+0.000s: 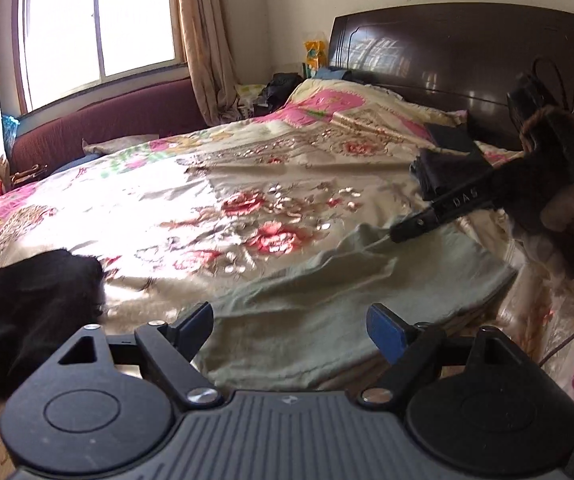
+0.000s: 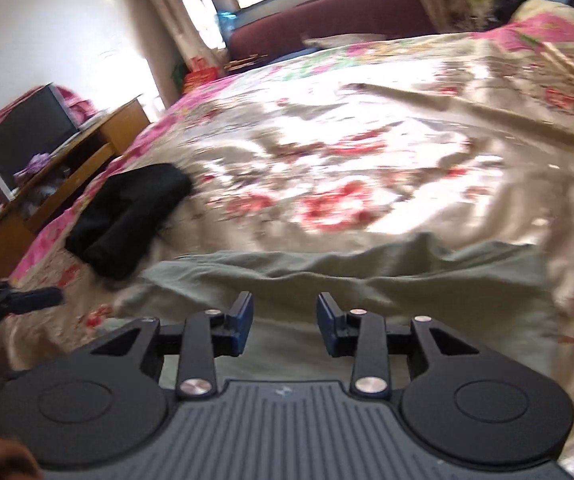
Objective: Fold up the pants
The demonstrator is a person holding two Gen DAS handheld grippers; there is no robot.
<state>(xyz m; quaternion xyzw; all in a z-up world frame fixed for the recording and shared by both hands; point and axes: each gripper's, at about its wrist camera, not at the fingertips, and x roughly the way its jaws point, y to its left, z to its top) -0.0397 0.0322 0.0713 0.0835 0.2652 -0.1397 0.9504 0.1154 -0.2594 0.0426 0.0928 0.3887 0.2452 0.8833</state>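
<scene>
Pale green pants (image 1: 327, 300) lie spread and wrinkled on the near part of the floral bedspread (image 1: 207, 184); they also show in the right wrist view (image 2: 367, 280). My left gripper (image 1: 291, 328) is open, jaws wide apart, just above the pants' near left part. My right gripper (image 2: 285, 320) is open and empty over the near edge of the pants. In the left wrist view the right gripper's tip (image 1: 407, 232) rests at the pants' far right edge.
A black bundle of cloth (image 1: 31, 312) lies left of the pants, also in the right wrist view (image 2: 127, 216). Dark folded garments (image 1: 447, 168) sit near the dark headboard (image 1: 467, 52). A wooden desk (image 2: 67, 172) stands left of the bed.
</scene>
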